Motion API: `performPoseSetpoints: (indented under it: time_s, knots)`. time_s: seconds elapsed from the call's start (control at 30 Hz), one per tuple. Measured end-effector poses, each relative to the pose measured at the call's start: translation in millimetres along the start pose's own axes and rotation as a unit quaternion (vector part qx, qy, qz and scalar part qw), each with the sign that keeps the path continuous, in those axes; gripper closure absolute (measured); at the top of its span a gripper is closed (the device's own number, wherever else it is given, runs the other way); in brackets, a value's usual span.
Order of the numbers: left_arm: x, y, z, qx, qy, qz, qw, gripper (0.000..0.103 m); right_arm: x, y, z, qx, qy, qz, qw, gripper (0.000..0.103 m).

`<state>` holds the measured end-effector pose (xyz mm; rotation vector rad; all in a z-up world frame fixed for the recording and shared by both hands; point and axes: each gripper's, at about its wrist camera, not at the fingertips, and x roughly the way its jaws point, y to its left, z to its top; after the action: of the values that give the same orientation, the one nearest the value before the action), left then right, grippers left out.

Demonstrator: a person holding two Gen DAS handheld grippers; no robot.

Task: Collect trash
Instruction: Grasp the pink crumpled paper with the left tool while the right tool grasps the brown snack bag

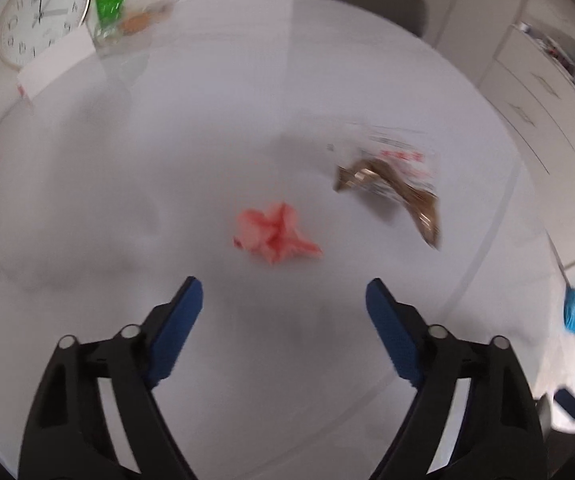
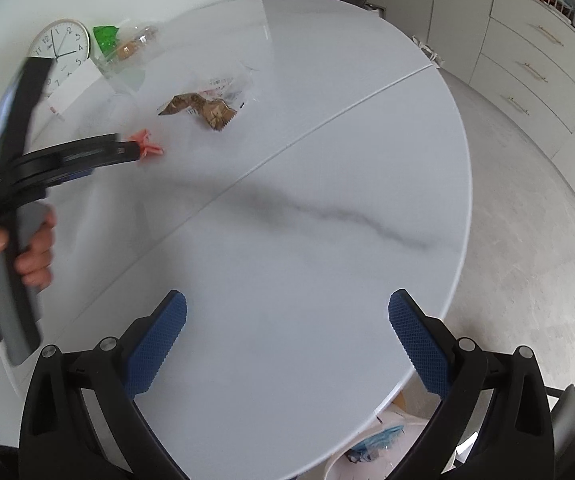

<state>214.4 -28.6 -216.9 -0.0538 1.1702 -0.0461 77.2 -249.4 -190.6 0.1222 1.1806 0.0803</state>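
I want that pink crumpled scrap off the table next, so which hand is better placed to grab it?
Left. The left gripper hangs open right in front of the pink scrap, fingers either side of its line. The right gripper is open over bare table, well away from it.

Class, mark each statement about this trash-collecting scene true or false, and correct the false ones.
1. The left gripper holds the pink crumpled paper. False: its jaws are open and empty, short of the paper.
2. A brown wrapper lies on the white table. True.
3. The right gripper is shut on a wrapper. False: it is open with nothing between its fingers.
4. A round clock stands at the table's far side. True.
5. A green packet sits beside the clock. True.
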Motion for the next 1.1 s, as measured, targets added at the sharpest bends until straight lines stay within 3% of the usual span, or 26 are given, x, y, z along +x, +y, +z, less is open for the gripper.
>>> performPoseSetpoints:
  time_s: [0.13,0.17,0.2,0.27,0.47,0.57,0.67,0.73,0.87,0.97,1.1]
  knots:
    - [32,1,16,-0.028,0.021,0.004,0.9994,0.029,9,-3,12,0.005,0.007,0.005,1.000,0.003]
    - [36,1,18,-0.031,0.023,0.006,0.9992,0.032,11,-4,14,0.005,0.008,0.006,1.000,0.003]
    - [41,0,20,-0.034,0.025,0.007,0.9991,0.042,13,-5,17,0.006,0.009,0.008,1.000,0.003]
    - [39,-3,19,-0.031,0.017,0.018,0.9992,0.050,16,-5,22,0.003,0.011,0.009,1.000,0.003]
    - [39,-3,22,-0.029,0.017,0.006,0.9994,0.063,24,4,39,-0.023,0.012,0.017,1.000,0.003]
    - [41,-1,25,-0.030,0.022,0.002,0.9993,0.065,29,19,62,-0.081,0.015,0.026,0.996,0.003]
    - [40,18,34,-0.037,0.025,-0.003,0.9990,0.065,37,46,95,-0.195,0.012,0.018,0.981,0.003]
    - [35,25,30,-0.044,0.029,-0.005,0.9986,0.065,45,69,119,-0.276,0.011,0.014,0.961,0.003]
    - [24,37,22,-0.046,0.032,-0.011,0.9984,0.065,73,111,156,-0.413,0.034,0.025,0.910,0.003]
    - [15,44,19,-0.043,0.027,-0.009,0.9987,0.065,91,127,172,-0.450,0.052,0.035,0.891,0.003]
    - [10,51,17,-0.045,0.028,-0.013,0.9985,0.065,122,139,191,-0.469,0.085,0.047,0.878,0.003]
